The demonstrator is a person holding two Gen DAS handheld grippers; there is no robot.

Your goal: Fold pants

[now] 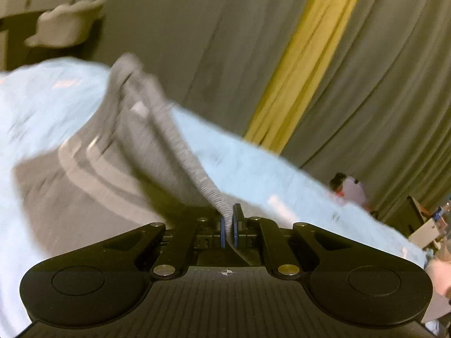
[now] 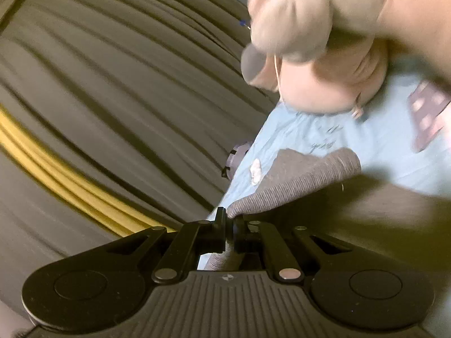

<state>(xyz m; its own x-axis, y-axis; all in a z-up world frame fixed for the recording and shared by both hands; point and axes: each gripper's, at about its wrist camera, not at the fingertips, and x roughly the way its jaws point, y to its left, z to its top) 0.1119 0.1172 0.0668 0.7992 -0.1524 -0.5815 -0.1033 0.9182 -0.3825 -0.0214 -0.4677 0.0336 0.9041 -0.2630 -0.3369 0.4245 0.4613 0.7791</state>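
Note:
Grey pants [image 1: 93,166] with pale stripes lie on a light blue sheet [image 1: 36,107], blurred by motion. My left gripper [image 1: 231,225] is shut on the pants' ribbed edge [image 1: 197,169], which rises taut from the fabric into the jaws. In the right wrist view my right gripper [image 2: 229,225] is shut on another ribbed edge of the grey pants [image 2: 296,177], with cloth passing between the jaws. A person's hand [image 2: 324,56] is blurred above the sheet [image 2: 380,146].
Grey curtains with a yellow strip [image 1: 304,64] hang behind the bed. A white object [image 1: 64,25] sits by a shelf at upper left. Cluttered items [image 1: 352,188] lie at the far right edge. A dark patterned object [image 2: 428,112] lies on the sheet.

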